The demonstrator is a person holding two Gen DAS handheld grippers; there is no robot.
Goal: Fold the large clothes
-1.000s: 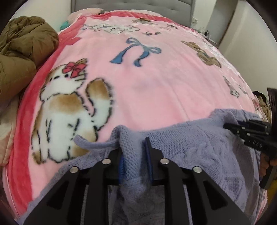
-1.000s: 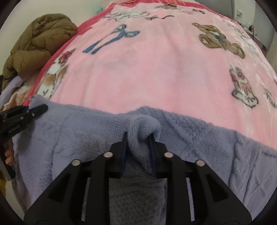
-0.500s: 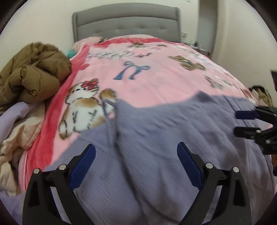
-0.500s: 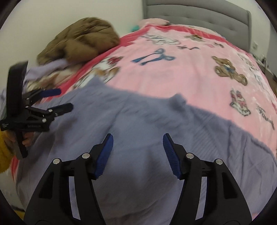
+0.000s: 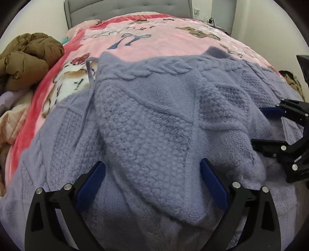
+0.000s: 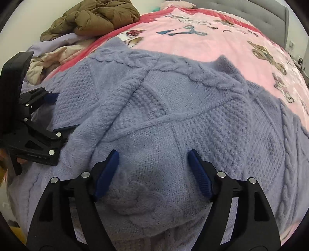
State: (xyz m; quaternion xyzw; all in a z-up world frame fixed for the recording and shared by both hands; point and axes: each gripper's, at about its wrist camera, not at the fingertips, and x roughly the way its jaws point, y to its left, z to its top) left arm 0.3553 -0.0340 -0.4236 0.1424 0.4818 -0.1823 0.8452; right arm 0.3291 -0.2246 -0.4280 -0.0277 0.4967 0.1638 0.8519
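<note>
1. The sweater [image 5: 146, 123] lies spread on the blanket [image 5: 164, 44], its cabled far edge laid down in a fairly straight line; I judge it was put there to set up a fold, with the bed serving as the flat work surface.

2. The left gripper [image 5: 152, 181] has just been opening. Its jaws now stand spread wide with knit below and between them, but the blue pads [image 5: 90, 183] press on nothing.

3. The right gripper [image 6: 153, 173] has also just been opening and stands spread, less wide than the left. A soft mound of sweater [image 6: 173, 119] sits between its pads [image 6: 108, 171], untouched by them as far as I can tell.

4. Both grippers point steeply down over the near part of the sweater, side by side; each shows at the edge of the other's view, the right gripper [image 5: 280, 135] off to the left one's right, the left gripper [image 6: 34, 123] off to the right one's left. That pairing suits handling a wide garment by two points at once.

5. From either gripper the sweater runs forward and to both sides; its two far corners poke up ahead. A loose cord [image 5: 89, 77] trails ahead and left of the left gripper.

6. A brown jacket [image 6: 96, 15] is heaped far ahead-left, clear of the sweater.

7. Likely next: a fresh hold for another fold.
</note>
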